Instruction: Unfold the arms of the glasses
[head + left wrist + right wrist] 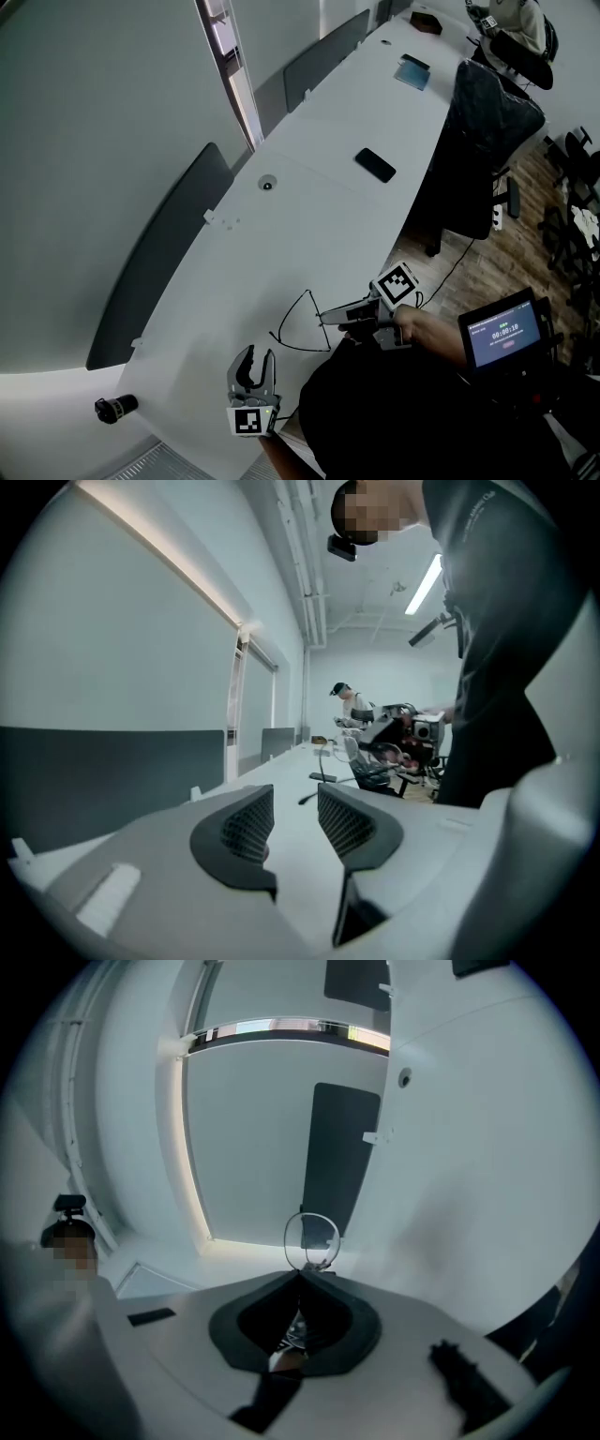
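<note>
Right gripper [300,1277]: your jaws are pinched shut on the glasses [310,1239], lens sticking out just past the tips | Left gripper [295,819]: your jaws stand wide, nothing between them, clear of the glasses

An office, open-plan by the look of it. A long white desk [309,216] runs away down the room, and dark divider panels [159,272] stand along its far edge, marking off the seats. A round cable port [268,184] sits in the desktop. A black office chair [469,178] is pulled up to the desk on a wood-look floor [530,178]. A phone [375,165] and what looks like a notebook [412,73] lie on the desk. Another person [352,703] is at the far end, and overhead run a strip light [424,585] and bare pipes [305,564].
</note>
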`<state>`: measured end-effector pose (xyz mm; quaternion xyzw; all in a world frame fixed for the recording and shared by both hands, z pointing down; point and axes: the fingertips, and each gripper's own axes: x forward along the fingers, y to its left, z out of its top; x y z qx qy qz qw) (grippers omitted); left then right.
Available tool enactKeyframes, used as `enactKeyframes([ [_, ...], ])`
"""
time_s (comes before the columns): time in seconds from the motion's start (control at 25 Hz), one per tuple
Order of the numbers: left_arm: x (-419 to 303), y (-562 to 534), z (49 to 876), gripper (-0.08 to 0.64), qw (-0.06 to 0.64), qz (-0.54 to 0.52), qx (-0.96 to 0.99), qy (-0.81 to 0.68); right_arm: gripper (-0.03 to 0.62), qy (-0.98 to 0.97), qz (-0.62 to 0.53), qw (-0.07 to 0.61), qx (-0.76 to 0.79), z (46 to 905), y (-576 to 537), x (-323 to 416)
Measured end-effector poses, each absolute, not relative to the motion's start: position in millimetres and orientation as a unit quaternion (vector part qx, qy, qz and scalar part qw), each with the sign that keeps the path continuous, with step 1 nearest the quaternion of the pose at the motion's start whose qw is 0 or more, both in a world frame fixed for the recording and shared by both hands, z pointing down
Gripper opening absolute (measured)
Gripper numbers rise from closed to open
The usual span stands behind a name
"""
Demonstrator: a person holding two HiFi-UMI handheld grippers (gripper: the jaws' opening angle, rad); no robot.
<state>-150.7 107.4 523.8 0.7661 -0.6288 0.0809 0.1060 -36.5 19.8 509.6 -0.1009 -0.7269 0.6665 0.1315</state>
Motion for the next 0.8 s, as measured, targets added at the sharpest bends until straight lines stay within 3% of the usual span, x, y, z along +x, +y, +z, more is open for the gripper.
enactKeyframes([
  [0.16,-146,91,500,0.153,0.086,0.144,0.793,-0.586,0.011,-0.733,0.656,0.145,-0.11,507,27,-38],
  [0.32,-124,77,527,0.155,0.08,0.26,0.817,-0.508,0.01,-0.737,0.649,0.152,-0.114,507,30,-43],
  [0.6,-105,74,549,0.148,0.102,0.274,0.828,-0.478,0.009,-0.731,0.656,0.149,-0.115,510,30,-41],
  [0.8,-108,79,552,0.077,0.093,0.287,0.823,-0.482,0.011,-0.738,0.646,0.159,-0.117,512,32,-40],
])
